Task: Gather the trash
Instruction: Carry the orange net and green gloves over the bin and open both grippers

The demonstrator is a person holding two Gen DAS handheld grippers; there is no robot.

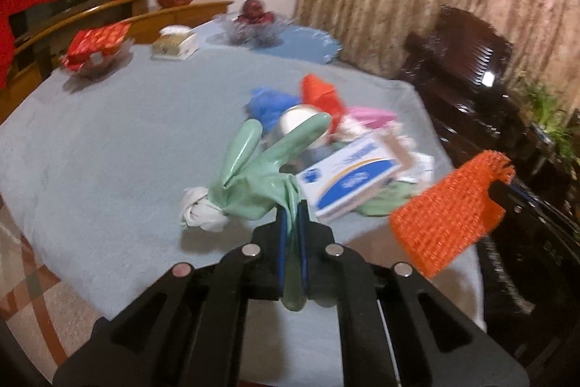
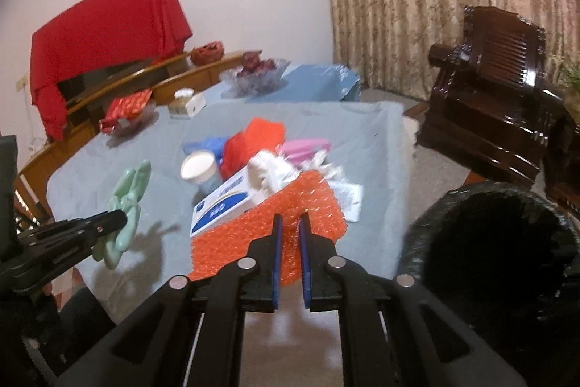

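My left gripper (image 1: 292, 211) is shut on a pale green rubber glove (image 1: 253, 169) and holds it above the table; it also shows in the right wrist view (image 2: 125, 220). My right gripper (image 2: 290, 223) is shut on an orange bubble-wrap sheet (image 2: 275, 223), which also shows in the left wrist view (image 1: 449, 209). A trash pile lies on the blue tablecloth (image 1: 127, 133): a white and blue box (image 2: 221, 205), a paper cup (image 2: 198, 167), blue, orange and pink bits. A crumpled white tissue (image 1: 199, 211) lies near the glove.
A black-lined trash bin (image 2: 500, 252) stands at the lower right beside the table. A dark wooden armchair (image 2: 500, 104) is behind it. A glass fruit bowl (image 2: 257, 75), a tissue box (image 2: 186, 104) and a red packet in a dish (image 2: 127, 113) sit at the far end.
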